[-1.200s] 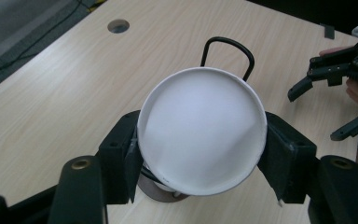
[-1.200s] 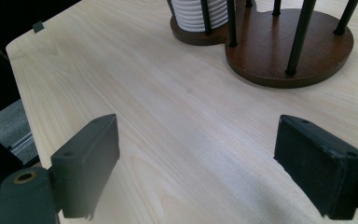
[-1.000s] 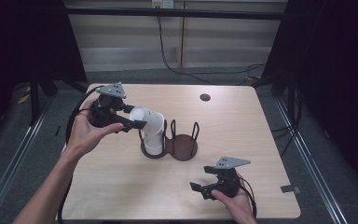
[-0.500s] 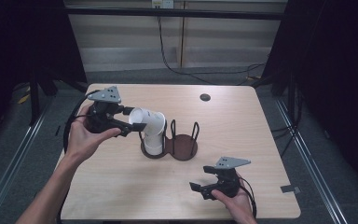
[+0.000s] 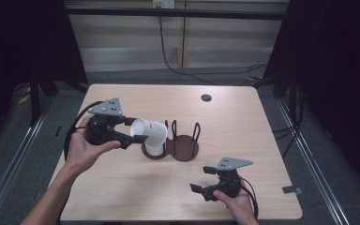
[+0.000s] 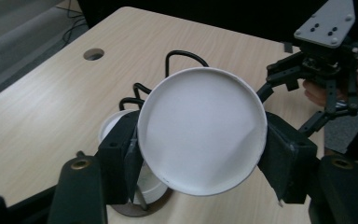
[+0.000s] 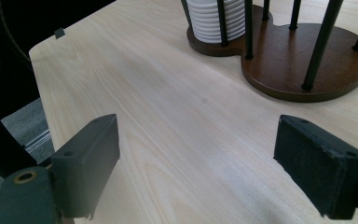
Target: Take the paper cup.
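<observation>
Above the dark wooden two-ring holder (image 5: 183, 149), the left claw (image 5: 138, 130) grips a white paper cup (image 5: 144, 130) sideways over the white stack (image 5: 155, 145); lift clear before moving away. The right claw (image 5: 201, 180) idles open.

Matt white paper cup (image 6: 202, 130), smooth pale wood-grain table (image 5: 243, 112), dark glossy wooden holder base (image 7: 307, 60)

I am finding no text, label, brand, number or sign that I can read on anything here, neither on the table nor on what I am holding.
</observation>
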Motion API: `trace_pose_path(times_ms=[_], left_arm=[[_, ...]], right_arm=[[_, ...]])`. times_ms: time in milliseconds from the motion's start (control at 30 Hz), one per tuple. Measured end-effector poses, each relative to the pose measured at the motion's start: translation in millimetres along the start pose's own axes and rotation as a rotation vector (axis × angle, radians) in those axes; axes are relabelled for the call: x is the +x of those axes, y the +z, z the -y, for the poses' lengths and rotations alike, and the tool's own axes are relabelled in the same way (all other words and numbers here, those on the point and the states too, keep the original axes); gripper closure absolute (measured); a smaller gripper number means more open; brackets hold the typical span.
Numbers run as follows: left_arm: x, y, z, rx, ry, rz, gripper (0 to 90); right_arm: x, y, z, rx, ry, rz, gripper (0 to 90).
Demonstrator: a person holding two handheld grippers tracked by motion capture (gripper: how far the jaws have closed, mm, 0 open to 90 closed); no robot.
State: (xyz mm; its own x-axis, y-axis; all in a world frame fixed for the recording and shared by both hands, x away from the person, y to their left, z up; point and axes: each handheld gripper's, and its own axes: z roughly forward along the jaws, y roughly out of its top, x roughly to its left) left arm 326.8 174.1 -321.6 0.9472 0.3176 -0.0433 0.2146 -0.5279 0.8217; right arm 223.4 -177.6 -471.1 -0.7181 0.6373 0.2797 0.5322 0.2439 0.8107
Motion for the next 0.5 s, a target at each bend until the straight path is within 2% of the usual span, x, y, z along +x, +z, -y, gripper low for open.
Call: trace_pose_path(times_ms=[333, 367, 433, 500], left_arm=[[-17.0, 16.2, 16.7, 0.022, 0.008, 0.041, 37.0], [-17.8, 16.5, 17.2, 0.026, 0.02, 0.044, 37.0], [-21.5, 18.2, 20.1, 0.016, 0.014, 0.061, 37.0], [-24.1, 21.6, 24.3, 0.027, 0.019, 0.073, 37.0]], right_arm=[[3.5, -1.7, -4.5, -0.014, -0.013, -0.026, 17.0], [4.2, -1.4, -5.7, -0.016, -0.019, -0.028, 17.4], [5.7, -0.7, -7.4, -0.018, -0.022, -0.035, 17.7], [7.8, 0.2, -8.0, -0.019, -0.025, -0.05, 17.8]])
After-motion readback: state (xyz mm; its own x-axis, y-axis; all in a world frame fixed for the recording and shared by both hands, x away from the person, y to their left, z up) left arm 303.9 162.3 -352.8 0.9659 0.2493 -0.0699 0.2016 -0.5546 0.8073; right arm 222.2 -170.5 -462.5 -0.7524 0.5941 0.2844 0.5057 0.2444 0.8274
